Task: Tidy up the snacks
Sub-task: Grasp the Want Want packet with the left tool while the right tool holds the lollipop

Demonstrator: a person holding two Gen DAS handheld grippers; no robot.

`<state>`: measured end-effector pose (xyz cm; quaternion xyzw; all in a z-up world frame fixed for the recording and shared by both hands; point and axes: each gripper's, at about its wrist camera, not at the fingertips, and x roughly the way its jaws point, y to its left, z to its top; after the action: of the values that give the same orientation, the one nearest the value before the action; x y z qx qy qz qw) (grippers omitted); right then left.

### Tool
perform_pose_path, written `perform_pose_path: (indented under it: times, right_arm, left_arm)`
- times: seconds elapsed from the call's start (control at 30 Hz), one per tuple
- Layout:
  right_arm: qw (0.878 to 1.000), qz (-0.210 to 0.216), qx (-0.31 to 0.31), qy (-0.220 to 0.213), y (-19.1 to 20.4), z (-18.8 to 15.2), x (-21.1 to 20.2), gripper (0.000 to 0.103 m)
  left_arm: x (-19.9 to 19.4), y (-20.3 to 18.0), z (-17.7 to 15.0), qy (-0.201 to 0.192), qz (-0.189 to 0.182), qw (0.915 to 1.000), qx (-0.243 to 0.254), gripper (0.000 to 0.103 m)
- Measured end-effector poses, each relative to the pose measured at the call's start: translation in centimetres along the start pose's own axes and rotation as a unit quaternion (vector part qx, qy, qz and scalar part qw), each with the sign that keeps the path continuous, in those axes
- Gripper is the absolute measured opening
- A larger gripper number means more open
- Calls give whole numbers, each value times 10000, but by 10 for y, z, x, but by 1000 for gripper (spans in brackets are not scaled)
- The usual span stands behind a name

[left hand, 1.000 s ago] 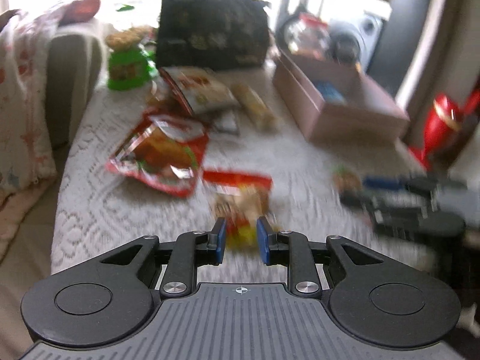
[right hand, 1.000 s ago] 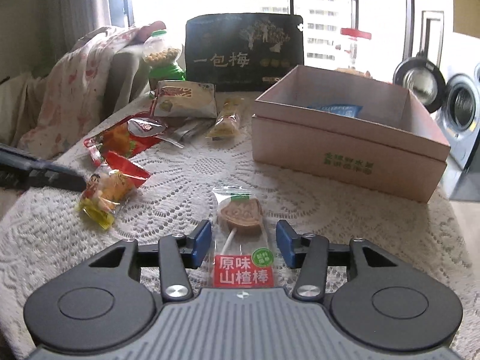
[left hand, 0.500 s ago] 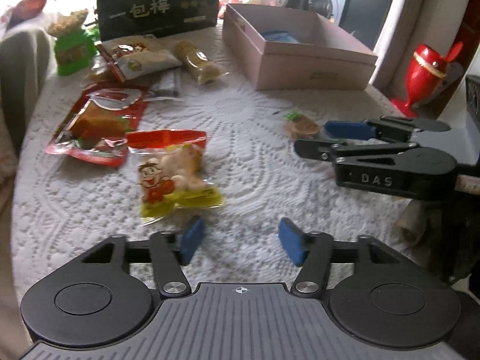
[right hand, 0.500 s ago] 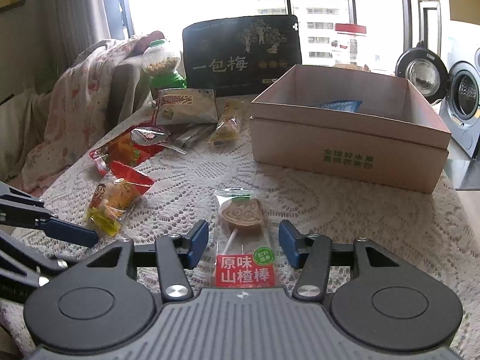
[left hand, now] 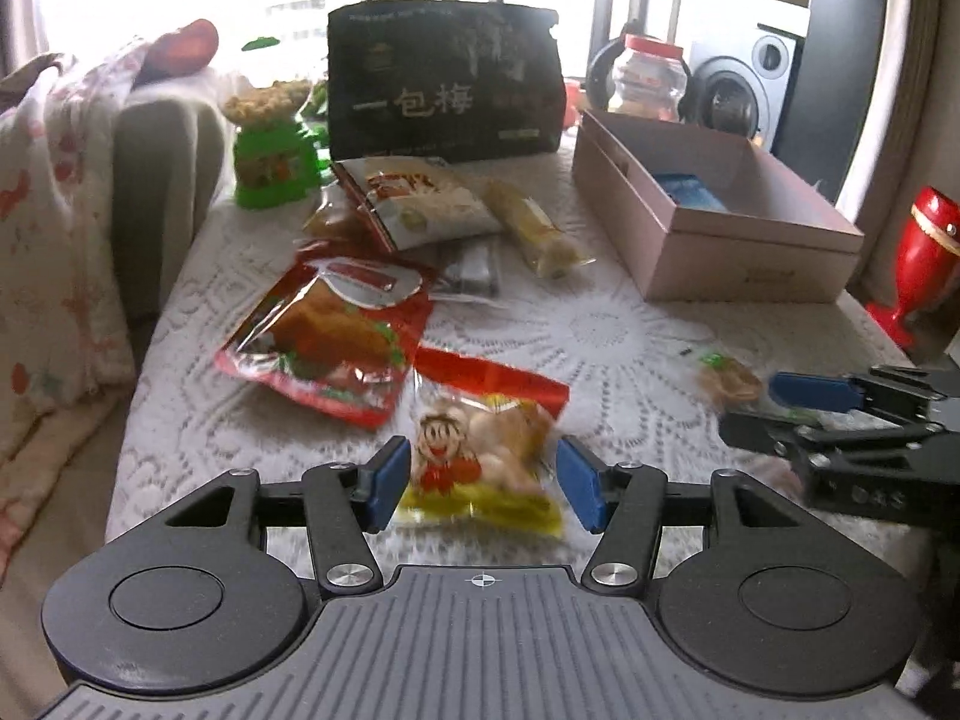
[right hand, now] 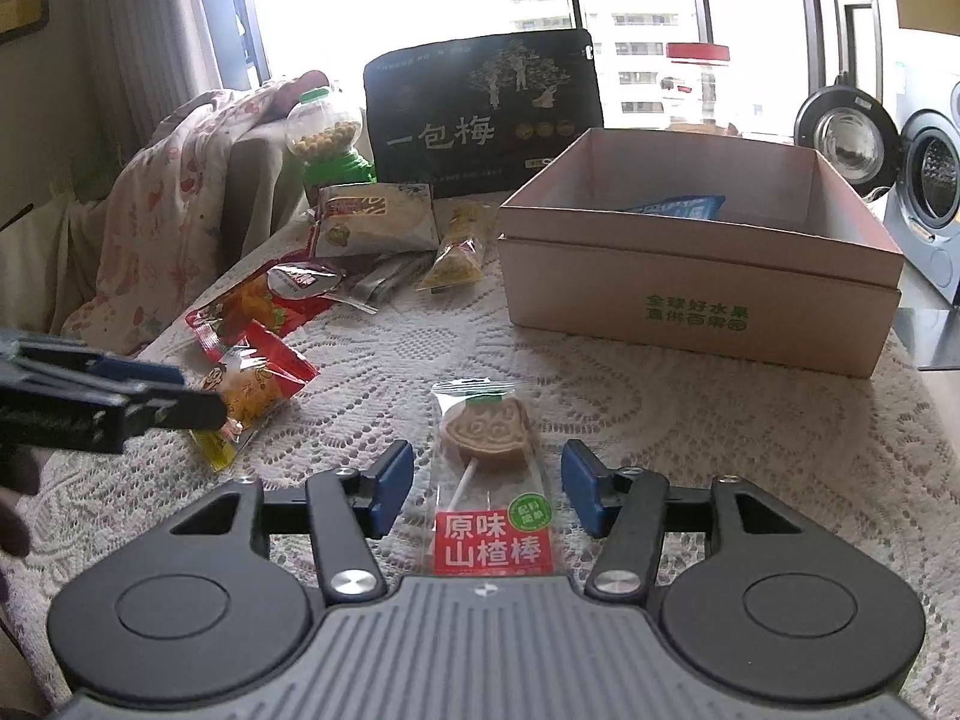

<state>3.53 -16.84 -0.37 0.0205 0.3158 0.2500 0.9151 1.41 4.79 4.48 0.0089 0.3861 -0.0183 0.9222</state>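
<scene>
Left gripper [left hand: 483, 483]: jaws closing, wide apart on either side of the cartoon snack bag [left hand: 480, 453]; pads clear of the wrapper, nothing gripped.
Right gripper [right hand: 487, 492]: jaws opening, straddled the lollipop [right hand: 489, 480]; pads apart from the wrapper on both sides, nothing held.
Cartoon snack bag: lay flat on the lace cloth [left hand: 600, 348], red top edge away from the camera, yellow bottom edge nearest; also seen in the right view just beyond the left gripper's fingertips [right hand: 198, 408].
Lollipop: lay on the cloth in a clear wrapper, biscuit-coloured head pointing away, red label end under the gripper body; seen blurred in the left view next to the right gripper's blue pad [left hand: 810, 391].
Box [right hand: 690, 312]: pink cardboard, open, on the far right of the table; blue packet [right hand: 678, 207] inside against the back wall.
Red bag [left hand: 336, 342]: large, just behind the cartoon snack bag on the left, touching or overlapping it.
Other snacks: white-and-red packet [left hand: 420, 204], yellow bar [left hand: 534, 228] and silver sachet [left hand: 474, 267] in a loose cluster behind the red bag.
Green dispenser [left hand: 273, 150]: upright at the far left corner, filled with yellow balls.
Black bag [right hand: 486, 114]: stood upright along the far edge.
Jar [left hand: 651, 81]: red-lidded, behind the box.
</scene>
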Motion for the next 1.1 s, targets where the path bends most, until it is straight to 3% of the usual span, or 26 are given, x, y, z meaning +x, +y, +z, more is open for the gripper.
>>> perform_pose_path:
  times: [0.3,0.47,0.7,0.93,1.1]
  right_arm:
    - [9997,-22,-231,80,8,0,3,65]
    - [9987,-16,-470,180,14,1,6,75]
    - [9991,71,-388,162,12,1,5,76]
    - [9990,151,-391,179,11,1,5,79]
    - [9990,282,-298,196,7,2,5,81]
  left_arm:
    - [23,-6,8,98,-213,9992,338,63]
    - [30,1,11,-42,-394,9990,206,63]
    - [52,-3,25,232,-333,9987,306,69]
    - [55,-8,28,215,-247,9990,319,67]
    - [47,-5,26,319,-380,9984,255,62]
